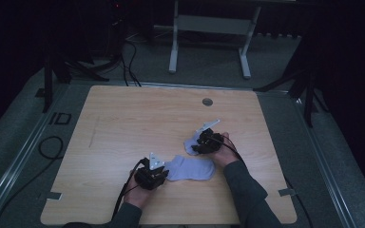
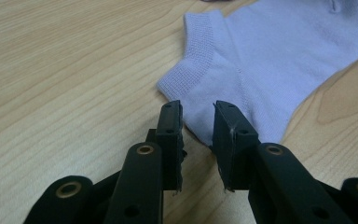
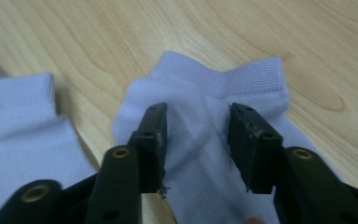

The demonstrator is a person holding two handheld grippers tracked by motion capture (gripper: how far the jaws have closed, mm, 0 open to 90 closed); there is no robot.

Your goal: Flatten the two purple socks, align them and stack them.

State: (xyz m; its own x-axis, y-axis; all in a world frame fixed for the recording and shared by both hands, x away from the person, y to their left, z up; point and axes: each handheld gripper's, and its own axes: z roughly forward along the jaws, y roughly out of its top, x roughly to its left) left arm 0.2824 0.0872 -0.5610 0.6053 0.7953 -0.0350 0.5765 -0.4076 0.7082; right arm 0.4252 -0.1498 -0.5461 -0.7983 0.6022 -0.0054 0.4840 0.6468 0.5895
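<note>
2 pale lilac ankle socks lie apart on the wooden table [image 1: 123,118], likely not yet paired; the left gripper [image 2: 198,122] gapes at the near sock [image 2: 279,60]; the right gripper [image 3: 196,135] straddles the far sock [image 3: 214,93], unclenched.

Two pale lilac ankle socks lie on a light wooden table [image 1: 123,114], in its near right part. The first sock [image 1: 190,168] lies flat toward the near edge, roughly midway along it, stretched left to right. Seen from the left gripper view, this sock [image 2: 270,60] shows a ribbed cuff and a smooth knit body, its cuff corner pointing toward the camera. The second sock [image 1: 190,144] sits just beyond and to the right of the first, closer to the right edge, and looks bunched. In the right gripper view, this sock [image 3: 205,116] shows a ribbed cuff band across its far end, with soft creases in the fabric.
</note>
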